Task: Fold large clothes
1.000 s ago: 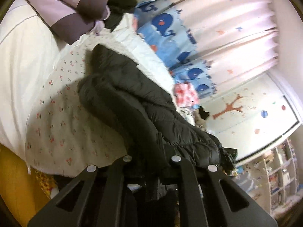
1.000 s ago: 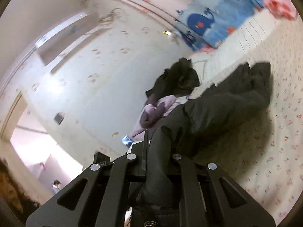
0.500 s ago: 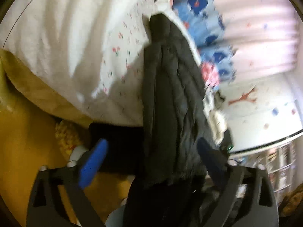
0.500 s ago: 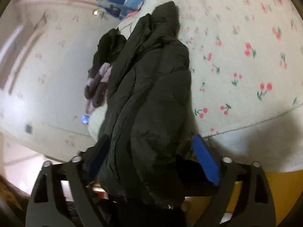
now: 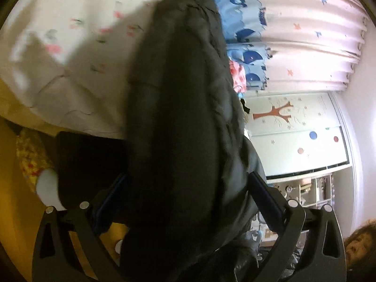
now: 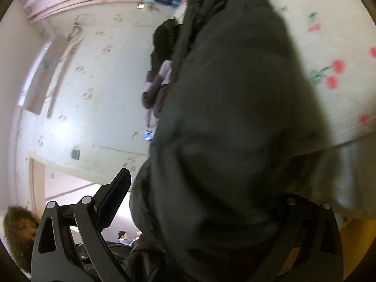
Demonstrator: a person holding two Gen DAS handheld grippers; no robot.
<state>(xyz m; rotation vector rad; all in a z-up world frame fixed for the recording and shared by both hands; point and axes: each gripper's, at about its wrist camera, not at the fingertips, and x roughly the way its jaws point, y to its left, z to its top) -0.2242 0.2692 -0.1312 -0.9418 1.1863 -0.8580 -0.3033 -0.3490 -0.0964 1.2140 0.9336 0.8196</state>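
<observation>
- One dark puffy jacket [image 5: 178, 108] fills the centre of both views, lying from the bed edge at the bottom toward the top of each frame.
- One left gripper [image 5: 188, 192]: its jaws stand wide apart, with the jacket bulk between them; whether either finger touches the cloth cannot be told.
- One right gripper [image 6: 206, 202]: its jaws are also spread wide; the left finger [image 6: 115, 195] is clear of the jacket, and the right finger is hidden behind the cloth.
- One bedspread [image 5: 70, 35] with a small flower print lies under the jacket; its edge runs across the left of the left wrist view.
- One pile of purple and dark clothes [image 6: 159, 75] sits beyond the jacket, centre left of the right wrist view.
- One curtain [image 5: 305, 35] occupies the upper right of the left wrist view.
</observation>
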